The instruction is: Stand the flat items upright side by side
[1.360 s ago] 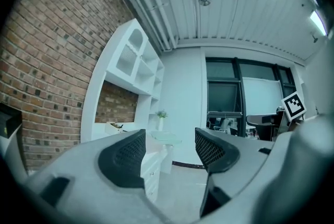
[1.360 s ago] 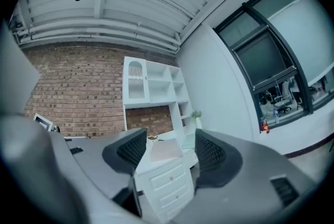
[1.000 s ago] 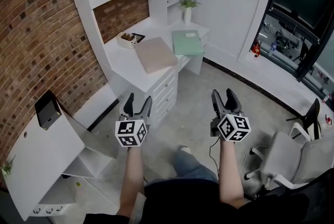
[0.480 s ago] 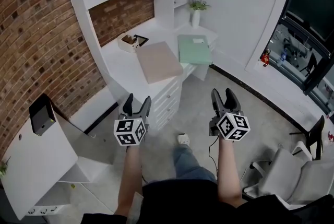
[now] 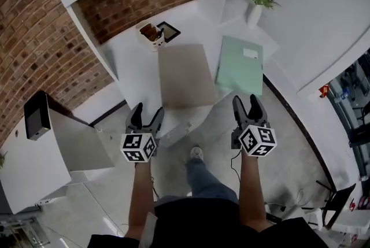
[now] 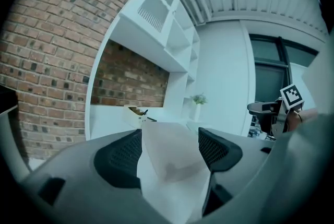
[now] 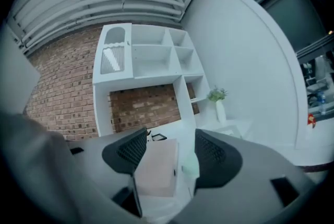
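Left gripper (image 5: 146, 112): claw wide, jaws just been opening, nothing clamped. It hangs at the front edge of the white built-in desk (image 5: 136, 62), near the close end of the flat beige rectangular folder (image 5: 182, 76), not touching it. In the left gripper view that beige folder only shows beyond the pads.

Right gripper (image 5: 247, 102): claw partly apart, pads on nothing. It sits off the desk front, just short of the near end of the flat pale green rectangular folder (image 5: 240, 65).

Both folders lie flat on the desk, just beside each other along their long edges. Cannot tell if they touch. The green folder carries a white label near its far end.

Behind the beige folder is a small white tub with brown contents (image 5: 151, 33). Just beside the tub lies a dark flat framed item (image 5: 169, 30). Both are close to the red brick wall (image 5: 34, 27).

A green plant in a white vase (image 5: 255, 3) stands at the desk's far right corner. A white side cabinet (image 5: 34, 166) at the left has a black box (image 5: 36, 117) on top.
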`<state>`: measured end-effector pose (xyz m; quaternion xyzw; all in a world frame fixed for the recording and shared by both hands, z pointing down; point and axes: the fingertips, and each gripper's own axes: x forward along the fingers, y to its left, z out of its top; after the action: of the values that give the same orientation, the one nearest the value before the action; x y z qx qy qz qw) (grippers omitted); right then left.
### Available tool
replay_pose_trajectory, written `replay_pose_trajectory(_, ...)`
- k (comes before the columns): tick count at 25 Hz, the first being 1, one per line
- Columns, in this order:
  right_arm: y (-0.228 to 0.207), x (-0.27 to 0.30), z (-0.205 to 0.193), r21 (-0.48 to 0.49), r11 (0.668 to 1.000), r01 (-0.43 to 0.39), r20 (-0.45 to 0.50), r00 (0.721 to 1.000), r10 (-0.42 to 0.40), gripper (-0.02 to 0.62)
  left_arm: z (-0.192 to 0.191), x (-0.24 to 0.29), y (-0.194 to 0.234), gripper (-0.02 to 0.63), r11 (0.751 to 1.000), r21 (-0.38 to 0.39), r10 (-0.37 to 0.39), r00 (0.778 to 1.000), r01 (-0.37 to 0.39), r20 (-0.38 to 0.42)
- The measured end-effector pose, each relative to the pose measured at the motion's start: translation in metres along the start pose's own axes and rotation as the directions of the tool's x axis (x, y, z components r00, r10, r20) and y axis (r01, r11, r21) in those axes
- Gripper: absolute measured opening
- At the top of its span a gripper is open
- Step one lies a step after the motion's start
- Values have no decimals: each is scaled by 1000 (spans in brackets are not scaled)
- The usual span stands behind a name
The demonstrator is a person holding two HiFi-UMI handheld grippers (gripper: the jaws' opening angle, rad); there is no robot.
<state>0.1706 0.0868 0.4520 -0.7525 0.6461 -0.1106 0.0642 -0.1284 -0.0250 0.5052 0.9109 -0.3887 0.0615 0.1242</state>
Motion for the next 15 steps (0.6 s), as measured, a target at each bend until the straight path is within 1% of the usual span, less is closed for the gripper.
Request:
replay_pose_trajectory(3,-16,59,-3,15,998,-56,-55,997,56,268,-3,39,13,313,998,-2,67,997,-67,-33)
replay_pose_trajectory(7,-16,115,-4,36,992,-119,-90,988,122,268,-1,71,24,313,993,-1,114,991,-114,-65)
replay_pose_trajectory(11,-9,149,-13,38,985,-170,-143,974,174,268,-3,85,34,313,989,-11,148,985,-150,-88)
replay_pose_trajectory(15,-6,172,-22,49,979,-196,-200,959,202,268,-3,102,43,313,987,-19,155,980,-158,-126)
